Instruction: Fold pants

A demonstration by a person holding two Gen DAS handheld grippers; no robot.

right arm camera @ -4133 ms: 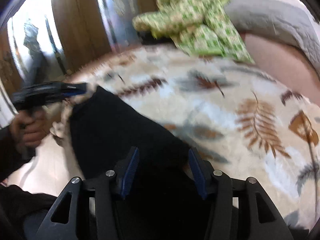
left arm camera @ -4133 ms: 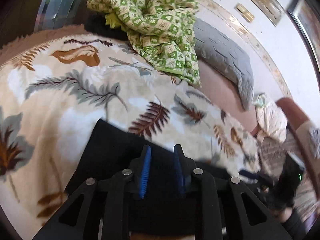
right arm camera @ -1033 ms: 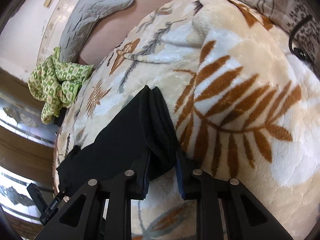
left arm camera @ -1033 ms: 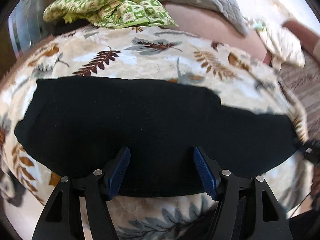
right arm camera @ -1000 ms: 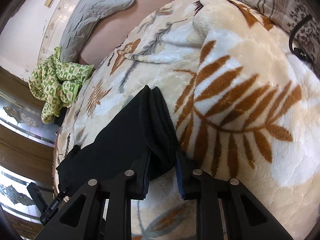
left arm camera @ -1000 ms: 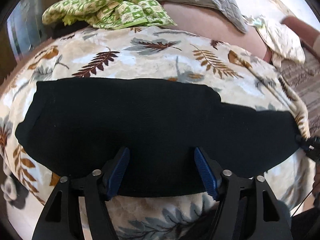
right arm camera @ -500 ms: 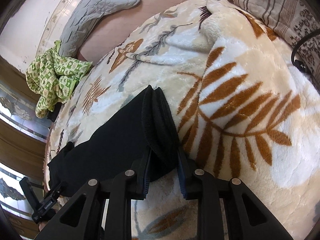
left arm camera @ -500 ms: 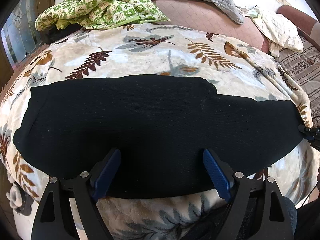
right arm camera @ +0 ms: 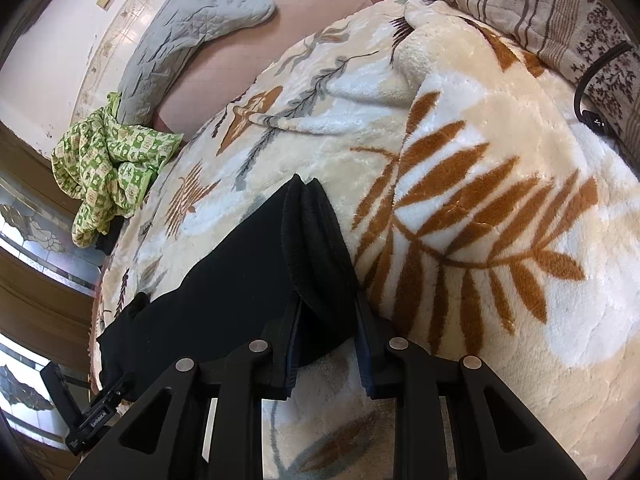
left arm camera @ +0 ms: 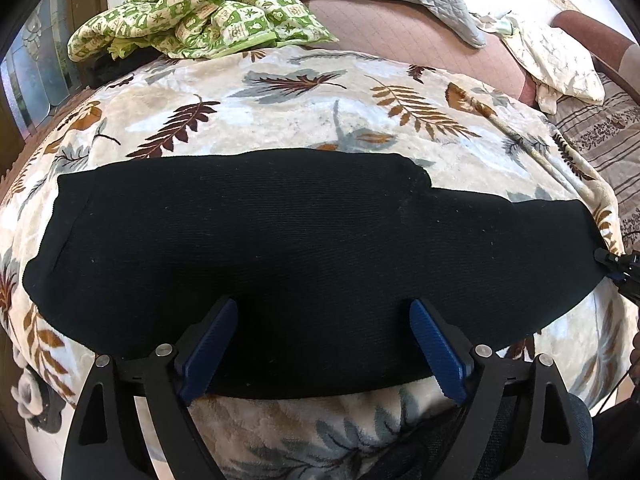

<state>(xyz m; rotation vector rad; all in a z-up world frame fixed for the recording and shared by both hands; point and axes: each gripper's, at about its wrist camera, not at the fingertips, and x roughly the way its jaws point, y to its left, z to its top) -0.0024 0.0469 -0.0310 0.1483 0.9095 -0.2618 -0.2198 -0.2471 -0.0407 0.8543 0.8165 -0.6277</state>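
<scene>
- The black knit pants (left arm camera: 304, 248) lie as 1 long flat band across the leaf-patterned plush blanket (left arm camera: 280, 112), near its front edge; I judge the lengthwise fold done, with the crosswise folds left.
- My left tongs (left arm camera: 322, 344) have just been opening and stand wide over the band's near edge, pinching no cloth.
- My right tongs (right arm camera: 326, 344) are narrow, pinching the band's thick end (right arm camera: 316, 248) near the blanket's right edge.

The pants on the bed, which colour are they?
Plain black pants, clearest in the left wrist view.
</scene>
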